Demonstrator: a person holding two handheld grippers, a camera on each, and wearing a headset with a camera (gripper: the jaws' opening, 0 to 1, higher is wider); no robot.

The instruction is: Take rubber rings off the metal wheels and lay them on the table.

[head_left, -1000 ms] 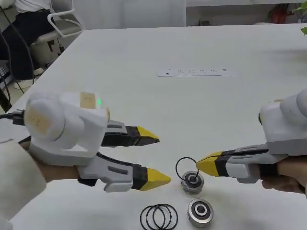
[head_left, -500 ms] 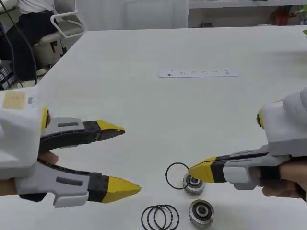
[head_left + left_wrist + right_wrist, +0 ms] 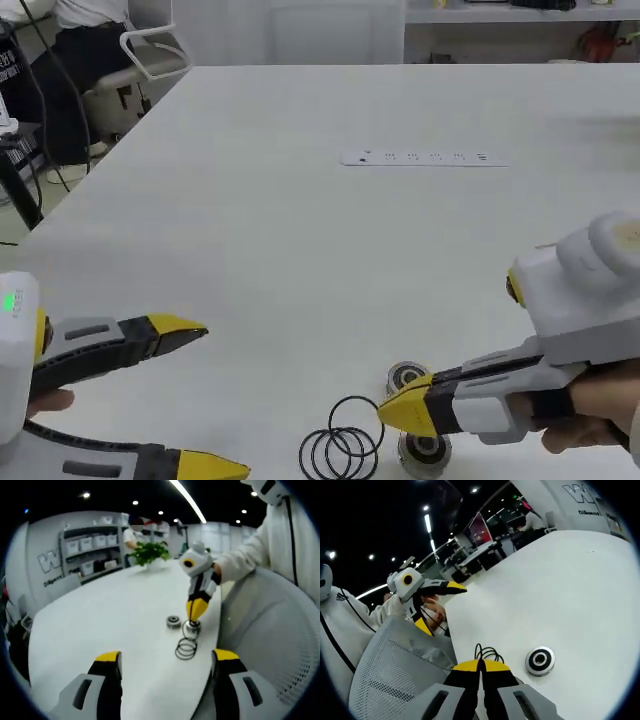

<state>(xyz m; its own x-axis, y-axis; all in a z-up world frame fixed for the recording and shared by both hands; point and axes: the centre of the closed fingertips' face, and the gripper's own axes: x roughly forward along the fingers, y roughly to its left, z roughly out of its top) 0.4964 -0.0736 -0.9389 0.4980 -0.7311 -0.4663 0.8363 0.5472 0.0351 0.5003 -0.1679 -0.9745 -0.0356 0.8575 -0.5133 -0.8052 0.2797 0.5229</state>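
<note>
Near the table's front edge my right gripper is shut on a thin black rubber ring, which hangs just above a small pile of black rings. One metal wheel sits just behind the jaw tips. A second wheel lies partly hidden under them. The right gripper view has its shut jaws with black ring loops at the tips and a wheel to the right. My left gripper stands open at the lower left, apart from everything, and its jaws hold nothing.
A white power strip lies mid-table farther back. An office chair stands past the far left corner. A green plant sits at the table's far end. A mesh chair back is close to the table edge.
The right gripper has carried the ring left, off the wheel and over to the ring pile. The left gripper has drawn back toward the lower left, still open.
</note>
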